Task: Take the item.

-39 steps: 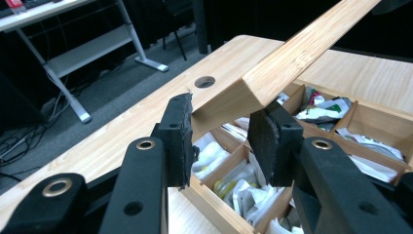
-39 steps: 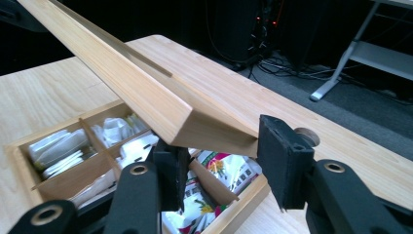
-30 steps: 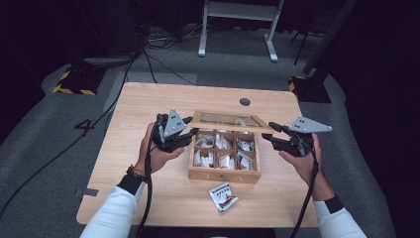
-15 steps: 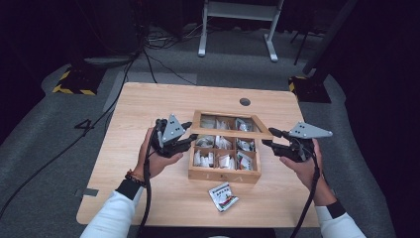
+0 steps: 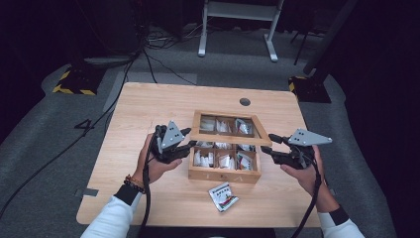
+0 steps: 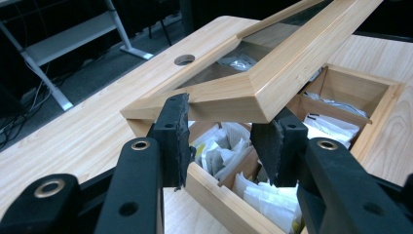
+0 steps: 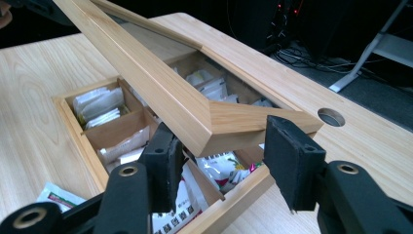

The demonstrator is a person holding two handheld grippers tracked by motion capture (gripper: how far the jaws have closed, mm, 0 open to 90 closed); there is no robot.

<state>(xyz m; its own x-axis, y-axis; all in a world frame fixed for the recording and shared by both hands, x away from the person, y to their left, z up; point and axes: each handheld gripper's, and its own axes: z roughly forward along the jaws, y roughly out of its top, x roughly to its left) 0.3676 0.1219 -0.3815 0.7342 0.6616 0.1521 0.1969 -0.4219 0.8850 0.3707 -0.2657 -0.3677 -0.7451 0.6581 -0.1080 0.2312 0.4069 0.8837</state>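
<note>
A wooden box [image 5: 223, 174] with several compartments of tea packets stands mid-table. Its glass-paned lid [image 5: 228, 137] hangs half raised and tilted over the back row. My left gripper [image 5: 190, 138] is shut on the lid's left front corner, with the lid [image 6: 292, 63] resting between the pads of the left gripper [image 6: 226, 141]. My right gripper [image 5: 267, 144] is at the right front corner. In the right gripper view the lid [image 7: 160, 92] pokes between the jaws of the right gripper [image 7: 226, 146], which have just been opening; the right pad [image 7: 290, 151] stands clear of the wood.
A loose packet [image 5: 224, 196] lies on the table in front of the box, also visible as the packet [image 7: 56, 195] at lower left. The tabletop has a cable hole [image 5: 244, 101] behind the box. A dark floor with cables surrounds the table.
The lid's front edge has sunk a little toward the box. The right gripper's jaws stand wider than before. Both hands have hardly shifted.
</note>
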